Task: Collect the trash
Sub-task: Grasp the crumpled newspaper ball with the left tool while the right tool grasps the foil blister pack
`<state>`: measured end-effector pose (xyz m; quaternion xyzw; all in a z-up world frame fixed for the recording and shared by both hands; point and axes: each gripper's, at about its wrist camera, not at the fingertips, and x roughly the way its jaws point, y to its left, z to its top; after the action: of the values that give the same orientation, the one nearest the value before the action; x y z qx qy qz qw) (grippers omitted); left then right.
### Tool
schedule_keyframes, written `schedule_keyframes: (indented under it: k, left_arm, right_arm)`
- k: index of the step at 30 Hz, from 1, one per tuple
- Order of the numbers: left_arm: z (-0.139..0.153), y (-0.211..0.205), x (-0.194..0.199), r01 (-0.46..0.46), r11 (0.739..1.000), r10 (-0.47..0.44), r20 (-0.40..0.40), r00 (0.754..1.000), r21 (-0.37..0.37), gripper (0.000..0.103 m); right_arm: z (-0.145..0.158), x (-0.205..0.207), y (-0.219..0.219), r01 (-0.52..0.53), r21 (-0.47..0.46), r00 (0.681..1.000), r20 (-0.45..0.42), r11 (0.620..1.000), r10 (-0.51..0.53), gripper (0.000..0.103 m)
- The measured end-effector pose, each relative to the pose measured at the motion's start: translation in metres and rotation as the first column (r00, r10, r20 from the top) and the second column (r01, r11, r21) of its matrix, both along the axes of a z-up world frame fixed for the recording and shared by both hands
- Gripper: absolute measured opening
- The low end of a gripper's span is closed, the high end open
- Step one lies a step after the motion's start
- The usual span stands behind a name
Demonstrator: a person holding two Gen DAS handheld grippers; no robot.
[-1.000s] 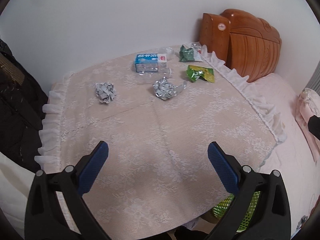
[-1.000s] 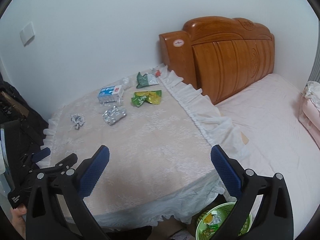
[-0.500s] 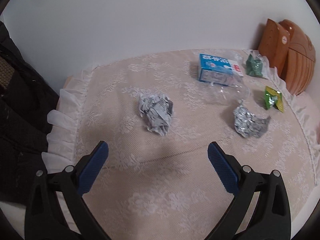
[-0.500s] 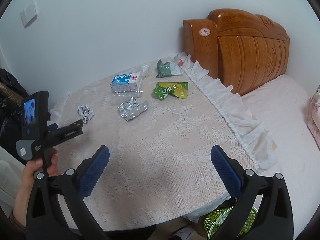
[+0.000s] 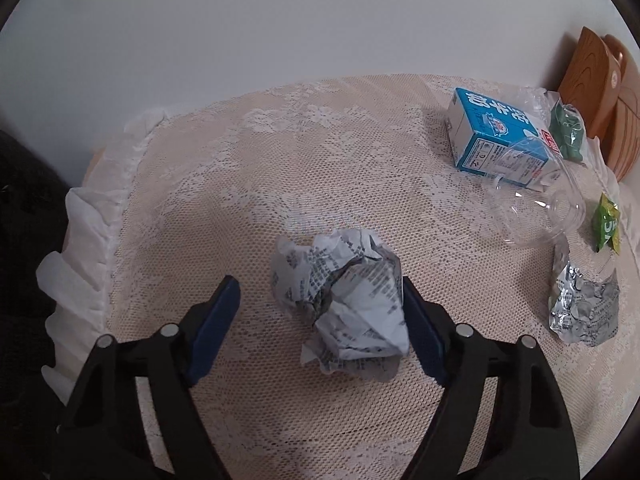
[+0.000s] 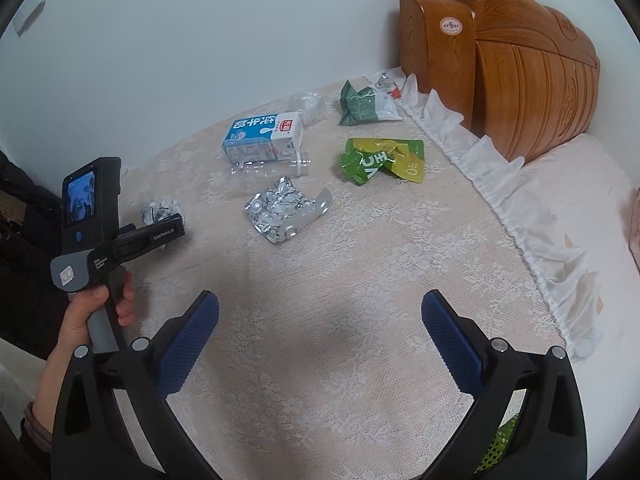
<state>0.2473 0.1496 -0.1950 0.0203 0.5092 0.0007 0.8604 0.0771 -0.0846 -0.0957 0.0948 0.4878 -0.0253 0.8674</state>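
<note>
The left gripper (image 5: 320, 308) is closing around the crumpled paper ball (image 5: 344, 300), which lies on the lace tablecloth (image 5: 280, 168). The ball sits between the blue pads: the right-hand pad touches or nearly touches its flank, while the left-hand pad (image 5: 218, 320) stands clear of it, so the ball is not yet clamped. The right gripper (image 6: 320, 340) hangs spread wide over bare cloth, nearer the table's front edge than the ball, with nothing between its jaws.

The ball looks very light and soft, printed paper wadded loosely, with loose flaps at its near edge. It should crush a little under the pads rather than resist, so a squeeze across its thick middle seems safer than a pinch on a flap, which could tear or unfold. It is not fragile and not slippery against the ribbed pads.

To the right of the ball lies a crushed foil wrapper (image 5: 584, 308). Beyond the ball and to its right lie a clear plastic bottle (image 5: 540, 216), on its side, then a blue milk carton (image 5: 496, 136), with a yellow-green snack bag (image 5: 608, 228) and a dark green packet (image 5: 568, 132) further right. Farthest from the ball stands the wooden headboard (image 6: 520, 80).
</note>
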Motion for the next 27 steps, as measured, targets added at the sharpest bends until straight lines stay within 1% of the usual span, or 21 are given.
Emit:
schedule_keyframes:
  k: [1,2,3,5,8,11,14,17,20,21,24,27]
  left_arm:
    - [0.0,0.0,0.001,0.003,1.0,-0.003,0.003,1.0,-0.012,0.067]
    - [0.001,-0.001,0.001,0.008,1.0,-0.008,0.004,1.0,-0.017,0.062]
    - [0.0,-0.002,0.003,0.015,1.0,-0.015,0.005,1.0,-0.017,0.056]
    - [0.001,-0.005,0.004,0.031,0.999,-0.03,0.01,0.999,-0.015,0.049]
    - [0.003,-0.009,0.004,0.038,0.999,-0.038,0.016,0.999,-0.013,0.046]
    - [0.006,-0.009,0.002,0.039,0.999,-0.039,0.024,0.999,-0.012,0.045]
    - [0.009,-0.009,-0.001,0.046,0.999,-0.045,0.028,0.999,-0.019,0.045]
    - [0.012,-0.008,-0.003,0.056,0.998,-0.055,0.035,0.998,-0.009,0.045]
    - [0.014,-0.005,-0.004,0.06,0.998,-0.06,0.034,0.998,-0.013,0.045]
    - [0.014,-0.003,-0.004,0.057,0.998,-0.057,0.033,0.998,-0.019,0.045]
    - [0.015,0.002,-0.005,0.056,0.998,-0.055,0.031,0.998,-0.028,0.045]
    - [0.015,0.004,-0.005,0.057,0.998,-0.056,0.028,0.998,-0.021,0.045]
  right_arm:
    - [-0.002,0.003,0.001,-0.002,0.003,1.0,-0.004,1.0,0.002,0.101]
    - [-0.005,0.006,0.002,-0.002,0.006,1.0,-0.01,1.0,0.002,0.101]
    - [-0.006,0.009,0.003,-0.001,0.009,1.0,-0.014,1.0,0.001,0.101]
    - [-0.011,0.015,0.002,0.007,0.025,1.0,-0.022,1.0,-0.007,0.101]
    - [-0.019,0.031,-0.002,0.035,0.072,0.999,-0.027,0.997,-0.034,0.101]
    - [-0.031,0.059,-0.008,0.1,0.128,0.994,-0.05,0.987,-0.095,0.101]
    - [-0.042,0.084,-0.008,0.188,0.173,0.981,-0.076,0.967,-0.177,0.101]
    - [-0.054,0.106,-0.003,0.251,0.188,0.966,-0.106,0.949,-0.235,0.101]
    - [-0.066,0.121,0.007,0.315,0.163,0.946,-0.133,0.935,-0.296,0.101]
    - [-0.071,0.125,0.012,0.335,0.132,0.938,-0.14,0.933,-0.317,0.101]
    - [-0.086,0.135,0.022,0.365,0.064,0.921,-0.174,0.929,-0.349,0.101]
    - [-0.096,0.14,0.026,0.372,0.033,0.913,-0.192,0.928,-0.359,0.101]
